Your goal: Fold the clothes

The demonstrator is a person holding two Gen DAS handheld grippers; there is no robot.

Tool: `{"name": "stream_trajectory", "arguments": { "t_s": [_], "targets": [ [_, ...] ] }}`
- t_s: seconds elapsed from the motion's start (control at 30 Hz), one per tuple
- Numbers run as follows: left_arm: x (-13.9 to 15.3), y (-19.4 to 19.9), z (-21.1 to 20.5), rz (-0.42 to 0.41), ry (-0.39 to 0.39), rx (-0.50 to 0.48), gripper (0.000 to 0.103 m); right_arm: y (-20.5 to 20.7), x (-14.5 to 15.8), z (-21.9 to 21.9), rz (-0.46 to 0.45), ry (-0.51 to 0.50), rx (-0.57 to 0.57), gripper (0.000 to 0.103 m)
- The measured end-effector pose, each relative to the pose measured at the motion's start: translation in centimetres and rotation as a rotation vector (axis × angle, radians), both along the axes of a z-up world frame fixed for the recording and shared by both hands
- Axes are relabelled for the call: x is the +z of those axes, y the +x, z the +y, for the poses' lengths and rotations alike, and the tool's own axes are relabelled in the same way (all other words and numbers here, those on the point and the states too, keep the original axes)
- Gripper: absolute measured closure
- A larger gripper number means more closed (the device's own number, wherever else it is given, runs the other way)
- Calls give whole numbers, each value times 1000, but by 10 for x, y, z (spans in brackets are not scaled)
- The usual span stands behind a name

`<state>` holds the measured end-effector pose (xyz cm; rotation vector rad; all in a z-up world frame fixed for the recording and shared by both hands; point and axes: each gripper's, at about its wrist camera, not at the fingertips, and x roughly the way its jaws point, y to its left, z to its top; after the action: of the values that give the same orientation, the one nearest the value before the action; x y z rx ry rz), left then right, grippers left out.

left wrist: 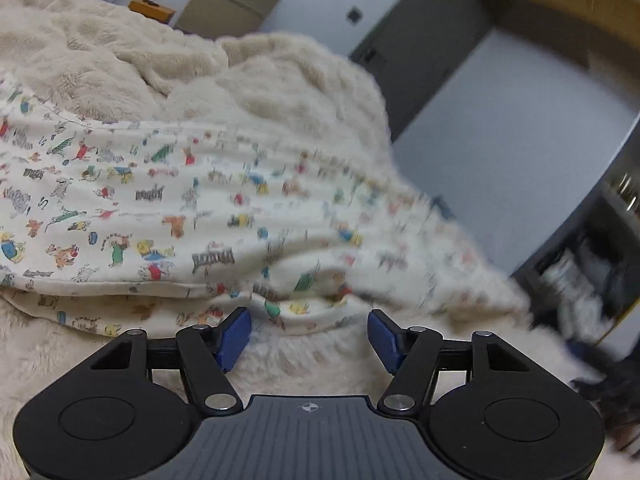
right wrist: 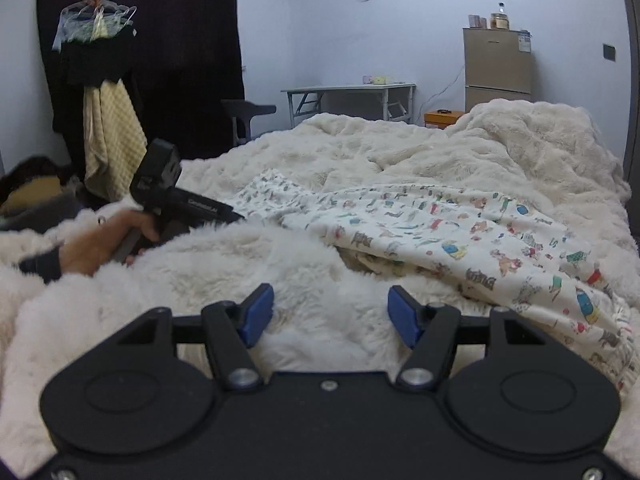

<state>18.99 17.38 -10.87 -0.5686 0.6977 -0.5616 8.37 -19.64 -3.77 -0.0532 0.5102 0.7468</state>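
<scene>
A white garment [left wrist: 168, 208] printed with small colourful cartoon animals lies folded over on a fluffy cream blanket [left wrist: 120, 68]. In the left wrist view my left gripper [left wrist: 309, 338] stands open just short of the garment's near hem, nothing between its blue pads [left wrist: 234, 336]. In the right wrist view the same garment [right wrist: 480, 236] spreads to the right, and my right gripper [right wrist: 331, 318] is open over bare blanket fur [right wrist: 280, 264], to the left of the cloth. The left gripper's body [right wrist: 176, 196], held by a hand [right wrist: 104, 240], shows at the left.
Behind the bed stand a beige fridge [right wrist: 498, 66], a folding table [right wrist: 348, 100], an orange box [right wrist: 442, 118] and a dark chair [right wrist: 248, 118]. Clothes hang on a rack [right wrist: 96, 64] at the left. A dark door [left wrist: 424, 52] and shelves [left wrist: 588, 264] lie past the bed's edge.
</scene>
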Motion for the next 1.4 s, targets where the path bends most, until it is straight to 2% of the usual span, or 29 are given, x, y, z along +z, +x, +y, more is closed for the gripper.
{"name": "stream_trajectory", "arguments": {
  "t_s": [0.1, 0.17, 0.33, 0.47, 0.6, 0.7, 0.73, 0.83, 0.9, 1.13, 1.27, 1.4],
  "targets": [
    [-5, 9, 18, 18, -38, 58, 45, 1, -3, 2, 18, 8, -5, 42],
    [-15, 16, 31, 58, -101, 82, 45, -2, -4, 5, 13, -3, -1, 42],
    [-30, 19, 35, 90, -92, 77, 43, -4, -4, 7, 9, -11, 2, 41],
    [-45, 26, 39, 103, -222, 104, 34, -5, -6, 9, 9, -15, 2, 41],
    [-51, 39, 30, 74, -459, -6, 34, -5, -6, 10, 10, -17, 1, 41],
    [-43, 42, 21, 11, -556, -98, 34, -6, -5, 11, 3, -19, 0, 41],
    [-40, 45, 16, -3, -562, -128, 34, -6, -5, 11, 3, -18, 1, 41],
    [-23, 57, -8, -31, -472, -219, 34, -6, -5, 11, 4, -19, 1, 41],
    [-6, 71, -32, -47, -381, -317, 34, -6, -5, 10, 3, -16, 2, 41],
    [37, 80, -78, -117, -221, -529, 33, -4, 0, 4, 4, 4, -12, 41],
    [57, 59, -72, -172, -212, -620, 33, -5, 4, 1, -6, 13, -13, 41],
    [67, 44, -53, -204, -264, -704, 33, -5, 11, -5, -14, 34, -20, 41]
  ]
}}
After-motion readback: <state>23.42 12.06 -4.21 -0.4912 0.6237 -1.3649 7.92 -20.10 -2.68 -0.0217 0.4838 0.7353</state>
